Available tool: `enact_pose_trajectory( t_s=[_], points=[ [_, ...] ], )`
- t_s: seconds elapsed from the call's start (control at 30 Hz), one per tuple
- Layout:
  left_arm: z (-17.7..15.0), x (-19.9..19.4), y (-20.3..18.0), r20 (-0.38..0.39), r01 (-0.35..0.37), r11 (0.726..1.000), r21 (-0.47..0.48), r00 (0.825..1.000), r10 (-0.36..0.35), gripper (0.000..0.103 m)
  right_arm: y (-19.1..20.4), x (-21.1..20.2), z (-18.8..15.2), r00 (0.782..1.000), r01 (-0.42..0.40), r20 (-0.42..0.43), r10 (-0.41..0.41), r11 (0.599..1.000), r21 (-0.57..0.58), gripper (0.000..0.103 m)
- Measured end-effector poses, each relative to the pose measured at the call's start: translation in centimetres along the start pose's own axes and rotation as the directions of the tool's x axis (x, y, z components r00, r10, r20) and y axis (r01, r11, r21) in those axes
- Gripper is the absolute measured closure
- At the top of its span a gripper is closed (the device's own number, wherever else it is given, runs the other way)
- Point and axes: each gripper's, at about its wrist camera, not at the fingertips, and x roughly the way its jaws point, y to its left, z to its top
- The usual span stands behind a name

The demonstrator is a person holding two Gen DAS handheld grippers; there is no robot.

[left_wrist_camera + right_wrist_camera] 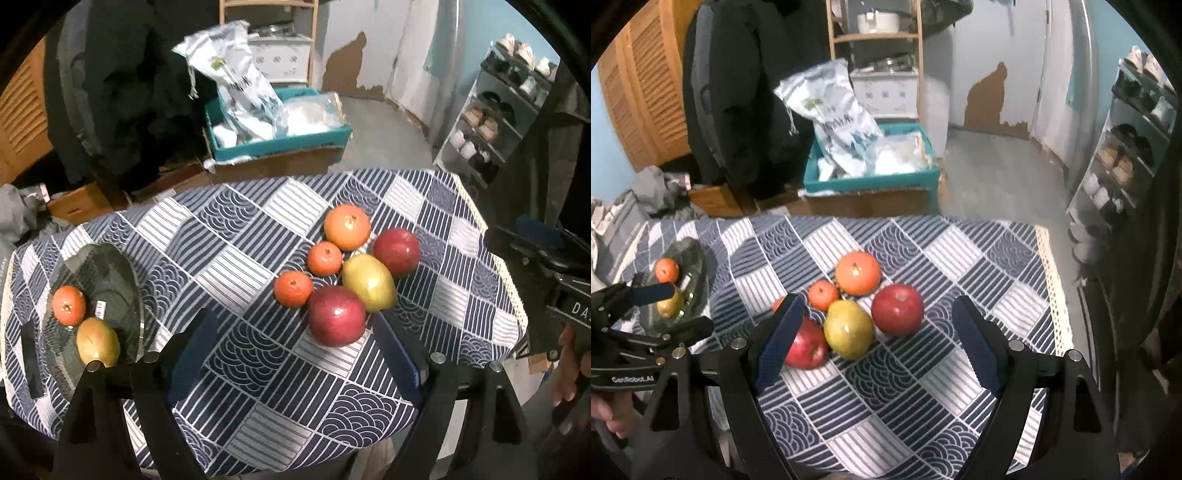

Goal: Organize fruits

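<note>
Half hidden behind the left finger of the right tongs [875,343]: the near red apple [807,345] and, just beyond it, a small orange [778,303], only a sliver showing. In the right wrist view, partly covered by the left tongs [665,308]: the mango [670,304] in the glass bowl [696,266]. Cut off at the lower edge, nearer than the apple: the desk [258,406]. Too small to read: the white sticker [100,308] inside the bowl. Too blurred to read: print on the white bag [838,122] beyond the desk. On the shelf rack [480,122], shoes only as vague shapes.
</note>
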Motion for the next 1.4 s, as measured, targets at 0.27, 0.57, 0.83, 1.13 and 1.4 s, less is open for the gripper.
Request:
enact_pose_trajectory(
  t_s=[0.27, 0.57, 0.83, 1.13, 1.4],
  points=[
    [-0.4, 4.5, -1.7, -0.074, -0.005, 0.999, 0.048, 0.997, 0.008, 0.016, -1.2, 3.7, -2.0, 0.994, 0.024, -0.105, -0.021, 0.999, 0.026, 0.020],
    [-0.6, 8.2, -2.3, -0.124, 0.036, 0.999, 0.023, 0.992, -0.032, 0.016, -2.2, 6.7, -3.5, 0.984, 0.030, -0.175, -0.021, 0.998, 0.053, 0.020],
    [-0.7, 10.3, -2.7, -0.150, 0.049, 0.998, 0.031, 0.988, -0.043, 0.016, -2.7, 8.4, -4.3, 0.976, 0.047, -0.216, -0.035, 0.998, 0.051, 0.020],
    [-1.1, 12.6, -3.2, -0.185, 0.080, 0.996, 0.038, 0.980, -0.071, 0.017, -3.2, 8.8, -4.4, 0.974, 0.044, -0.226, -0.030, 0.997, 0.058, 0.020],
    [-1.2, 13.3, -3.3, -0.198, 0.134, 0.991, 0.025, 0.972, -0.126, 0.040, -2.8, 9.6, -4.6, 0.972, 0.020, -0.237, -0.007, 0.999, 0.050, 0.020]
  ],
)
